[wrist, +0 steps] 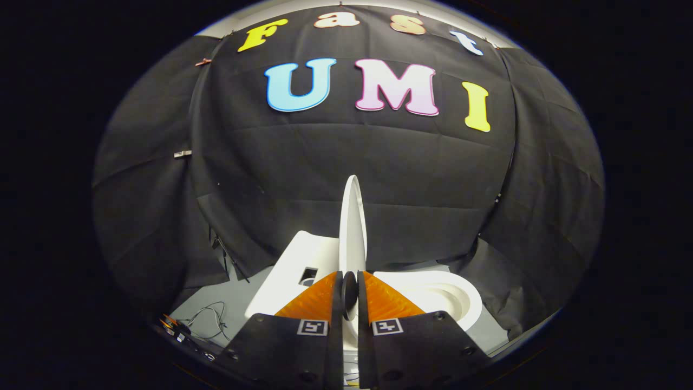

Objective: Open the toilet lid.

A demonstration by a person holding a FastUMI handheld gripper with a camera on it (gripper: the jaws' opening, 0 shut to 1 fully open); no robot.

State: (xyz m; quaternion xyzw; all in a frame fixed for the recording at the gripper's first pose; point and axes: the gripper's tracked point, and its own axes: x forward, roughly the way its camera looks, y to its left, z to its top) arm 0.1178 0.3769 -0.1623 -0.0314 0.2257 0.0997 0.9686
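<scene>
Pinching upright toilet lid point(353, 227), hand-held gripper point(350, 292) hiding its lower edge

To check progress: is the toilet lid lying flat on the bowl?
No, the toilet lid stands upright, seen edge-on, its lower edge pinched in the tool, beside the uncovered bowl.

My gripper point(350, 286) has its two fingers pinched together on the edge of a white toilet lid point(352, 227), which stands upright, seen edge-on. The open toilet bowl point(449, 295) lies to the right, the tank point(295, 265) to the left. Cables point(208, 319) lie on the grey floor point(238, 298).
</scene>
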